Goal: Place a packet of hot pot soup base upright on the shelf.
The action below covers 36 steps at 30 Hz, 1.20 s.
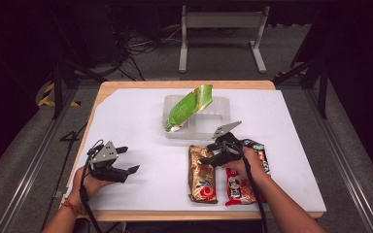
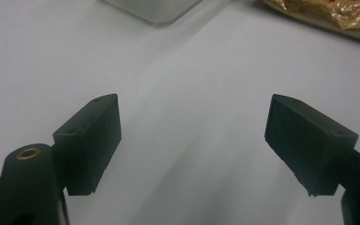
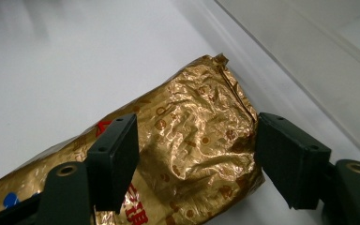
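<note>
Over the gold snack packet (image 3: pixel 183 154), the right gripper (image 3: pixel 194 140) spreads its jaws wide astride the packet's upper end, just below the clear tray (image 1: pixel 222 130). Grasp pending: lower, then close. Left gripper (image 2: pixel 192 145) idles wide open.

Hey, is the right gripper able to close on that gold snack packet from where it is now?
Probably yes. The right gripper has its jaws open on either side of the gold packet, nothing lies between them, and the clear tray sits beyond the packet's end. Whether the jaws touch the foil yet, I cannot tell.
</note>
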{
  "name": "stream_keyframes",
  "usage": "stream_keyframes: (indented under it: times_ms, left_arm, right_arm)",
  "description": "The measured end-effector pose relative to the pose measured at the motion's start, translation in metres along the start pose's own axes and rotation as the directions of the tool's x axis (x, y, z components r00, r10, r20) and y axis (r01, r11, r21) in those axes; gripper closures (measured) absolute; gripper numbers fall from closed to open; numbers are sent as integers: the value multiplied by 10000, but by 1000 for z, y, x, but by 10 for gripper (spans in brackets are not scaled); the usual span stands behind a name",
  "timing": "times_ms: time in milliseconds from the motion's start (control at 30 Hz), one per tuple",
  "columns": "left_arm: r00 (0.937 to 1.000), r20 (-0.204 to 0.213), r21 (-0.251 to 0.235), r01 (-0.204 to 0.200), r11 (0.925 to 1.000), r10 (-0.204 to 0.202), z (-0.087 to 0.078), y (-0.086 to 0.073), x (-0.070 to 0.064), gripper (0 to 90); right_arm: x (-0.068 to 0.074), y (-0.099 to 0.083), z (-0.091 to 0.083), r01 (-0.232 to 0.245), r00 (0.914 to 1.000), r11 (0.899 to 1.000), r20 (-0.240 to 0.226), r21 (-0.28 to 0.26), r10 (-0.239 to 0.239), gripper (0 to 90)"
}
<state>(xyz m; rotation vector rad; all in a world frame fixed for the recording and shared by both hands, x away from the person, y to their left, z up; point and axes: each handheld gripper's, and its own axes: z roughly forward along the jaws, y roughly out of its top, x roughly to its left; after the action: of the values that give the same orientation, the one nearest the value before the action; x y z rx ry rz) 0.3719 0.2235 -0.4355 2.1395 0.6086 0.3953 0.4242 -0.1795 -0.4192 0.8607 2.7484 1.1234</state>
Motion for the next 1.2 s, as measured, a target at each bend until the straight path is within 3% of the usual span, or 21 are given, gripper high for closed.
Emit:
stream_keyframes:
  times_ms: [167,233,467,533,667,800,1033,1200]
  left_arm:
    - [10000,48,76,-8,10000,8,1,0,0,197]
    - [10000,75,82,-25,10000,25,2,0,-1,197]
    - [9999,135,178,-71,9998,68,4,0,-1,198]
    - [9999,108,166,-75,9998,74,4,0,-1,201]
    - [9999,106,257,-98,9996,95,5,-1,-1,204]
    - [9999,123,298,-97,9995,94,6,-1,-2,203]
    - [9998,221,282,-9,9996,3,7,-1,-1,204]
    - [9996,278,291,55,9996,-63,7,-1,0,216]
  right_arm:
    - [-6,2,5,-490,9976,9985,498,241,477,294]
    - [-10,2,7,-810,9964,9965,268,228,804,271]
    - [-15,7,16,-1079,9924,9923,-523,606,1111,256]
    - [-17,7,19,-1273,9860,9888,-987,779,1347,285]
    - [-16,8,18,-1168,9831,9900,-1320,790,1265,414]
    - [-21,5,11,-1228,9791,9916,-1582,415,1279,631]
    - [-14,3,1,-821,9805,9965,-1775,182,840,835]
    - [-7,4,-13,-507,9837,9984,-1738,-243,457,868]
